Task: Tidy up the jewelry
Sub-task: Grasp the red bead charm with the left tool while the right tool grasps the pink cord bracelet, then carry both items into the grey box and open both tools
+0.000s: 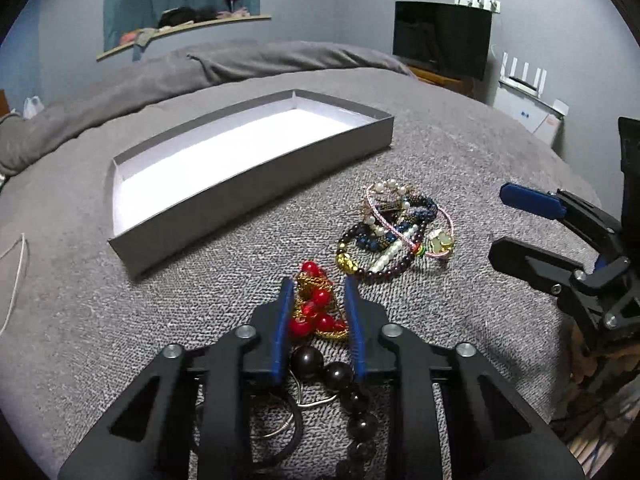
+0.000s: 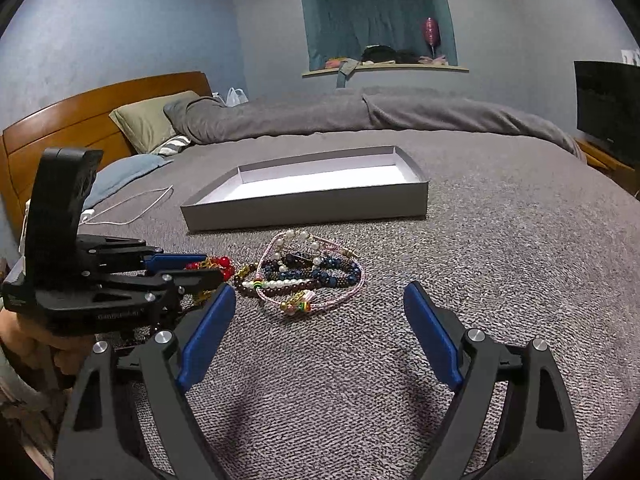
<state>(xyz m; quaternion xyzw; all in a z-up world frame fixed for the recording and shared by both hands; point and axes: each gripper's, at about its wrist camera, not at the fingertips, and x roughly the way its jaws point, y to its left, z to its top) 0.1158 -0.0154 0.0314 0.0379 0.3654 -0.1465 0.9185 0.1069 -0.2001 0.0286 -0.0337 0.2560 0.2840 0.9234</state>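
The red-bead and gold-chain necklace [image 1: 316,312] lies on the grey knitted bed cover [image 1: 460,160], pinched between the blue pads of the left hand-held gripper [image 1: 316,304], which is clenched on it. Dark round wooden beads [image 1: 340,376] trail under that gripper. Just beside lies a tangled heap of pearl, blue and brown bead bracelets [image 2: 308,276]. Beyond stands the shallow grey cardboard box with white floor [image 1: 248,184]. The right hand-held gripper [image 2: 320,320] hangs released, near the heap.
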